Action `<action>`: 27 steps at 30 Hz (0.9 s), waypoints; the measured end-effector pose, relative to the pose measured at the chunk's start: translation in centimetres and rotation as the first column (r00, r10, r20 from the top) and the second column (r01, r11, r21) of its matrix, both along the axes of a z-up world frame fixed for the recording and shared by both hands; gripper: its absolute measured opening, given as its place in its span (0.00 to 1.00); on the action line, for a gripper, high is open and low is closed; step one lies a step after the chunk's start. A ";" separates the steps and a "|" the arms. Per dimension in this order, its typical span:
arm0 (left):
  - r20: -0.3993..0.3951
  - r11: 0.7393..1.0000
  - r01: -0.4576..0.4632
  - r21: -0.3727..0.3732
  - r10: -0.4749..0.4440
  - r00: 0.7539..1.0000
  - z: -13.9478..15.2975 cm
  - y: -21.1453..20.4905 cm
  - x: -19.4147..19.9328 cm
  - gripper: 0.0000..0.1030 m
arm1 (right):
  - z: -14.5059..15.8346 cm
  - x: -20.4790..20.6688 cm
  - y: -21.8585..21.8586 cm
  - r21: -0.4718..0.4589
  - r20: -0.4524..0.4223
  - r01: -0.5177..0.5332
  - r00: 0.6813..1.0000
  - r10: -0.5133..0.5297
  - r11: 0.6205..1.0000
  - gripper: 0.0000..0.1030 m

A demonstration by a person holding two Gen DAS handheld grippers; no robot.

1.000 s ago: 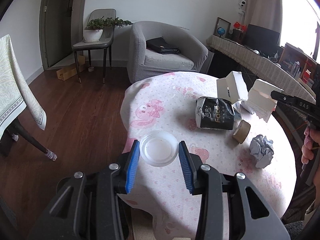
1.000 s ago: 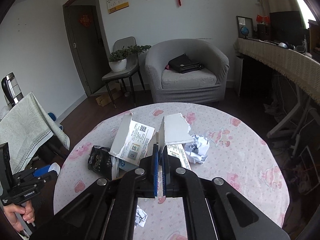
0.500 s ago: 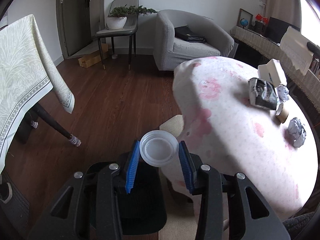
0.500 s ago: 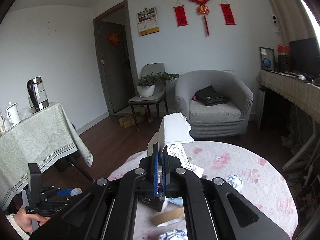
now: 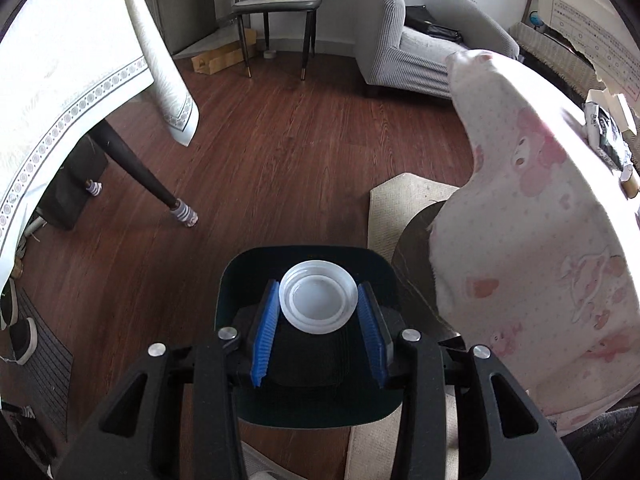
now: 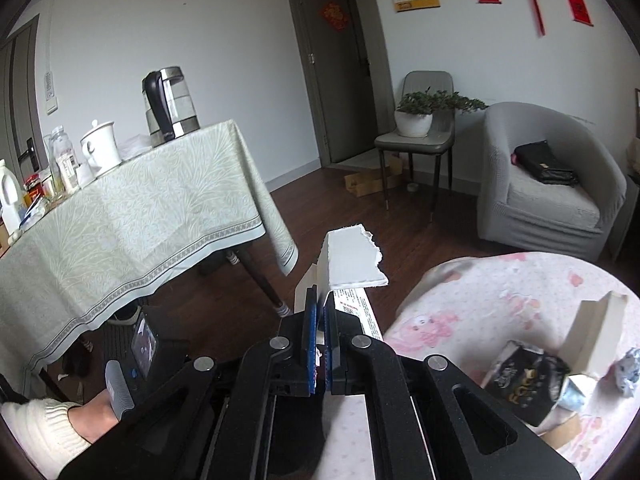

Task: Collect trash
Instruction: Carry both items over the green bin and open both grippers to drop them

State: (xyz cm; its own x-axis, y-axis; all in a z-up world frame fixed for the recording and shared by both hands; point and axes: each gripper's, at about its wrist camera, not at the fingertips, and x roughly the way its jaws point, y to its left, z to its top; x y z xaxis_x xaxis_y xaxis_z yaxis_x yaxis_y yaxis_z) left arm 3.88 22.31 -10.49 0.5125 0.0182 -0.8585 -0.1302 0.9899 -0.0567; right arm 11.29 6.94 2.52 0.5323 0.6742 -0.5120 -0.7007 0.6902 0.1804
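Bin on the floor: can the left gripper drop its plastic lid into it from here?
Probably yes. The left gripper holds the plastic lid right over the open bin, with nothing between them.

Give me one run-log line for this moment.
left gripper: holds plastic lid above bin | right gripper: shut on torn cardboard

Soft daylight enters from the right, glaring on the pink tabletop (image 5: 540, 208); fisheye bending and dark vignetting mark every edge.
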 end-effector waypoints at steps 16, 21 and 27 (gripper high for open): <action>-0.157 0.997 -0.065 -0.048 0.057 0.986 -5.4 4.8 -2.3 0.41 | -5.8 0.1 11.0 -0.093 -0.143 -0.141 0.981 0.127 0.986 0.03; -0.157 0.995 -0.078 -0.054 0.068 0.985 -5.8 5.9 -2.9 0.46 | -7.2 0.4 12.6 -0.115 -0.177 -0.156 0.975 0.135 0.981 0.03; -0.092 0.992 -0.100 -0.083 0.093 0.991 -4.6 7.2 -3.6 0.56 | -9.8 0.7 14.6 -0.174 -0.231 -0.164 0.965 0.122 0.971 0.03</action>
